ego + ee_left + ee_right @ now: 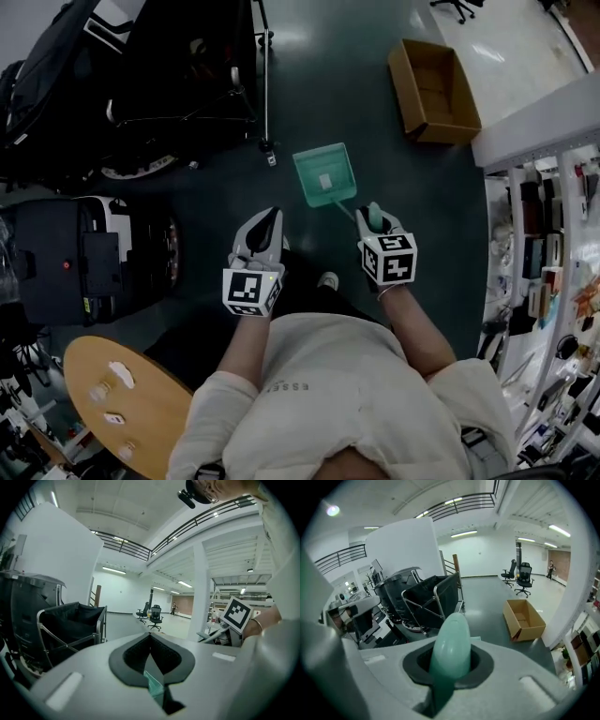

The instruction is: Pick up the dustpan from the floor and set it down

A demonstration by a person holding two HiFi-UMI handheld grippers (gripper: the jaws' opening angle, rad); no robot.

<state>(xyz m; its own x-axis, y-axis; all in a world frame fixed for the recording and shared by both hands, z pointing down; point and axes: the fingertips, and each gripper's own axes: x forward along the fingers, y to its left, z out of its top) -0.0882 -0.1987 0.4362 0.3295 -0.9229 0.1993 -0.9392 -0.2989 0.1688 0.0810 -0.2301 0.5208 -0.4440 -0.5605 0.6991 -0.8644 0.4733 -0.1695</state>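
While the right gripper (374, 223) has its jaws clamped on the smooth, rounded plastic handle, the teal dustpan (324, 175) spreads its flat, squarish, translucent scoop over the glossy dark floor (356, 84), left of the open cardboard box (433, 91). Farther left of that box, the left gripper (265, 228) has its padded black jaws pressed together.

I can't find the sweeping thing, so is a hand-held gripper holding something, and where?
The right hand-held gripper holds the green dustpan by the end of its handle.
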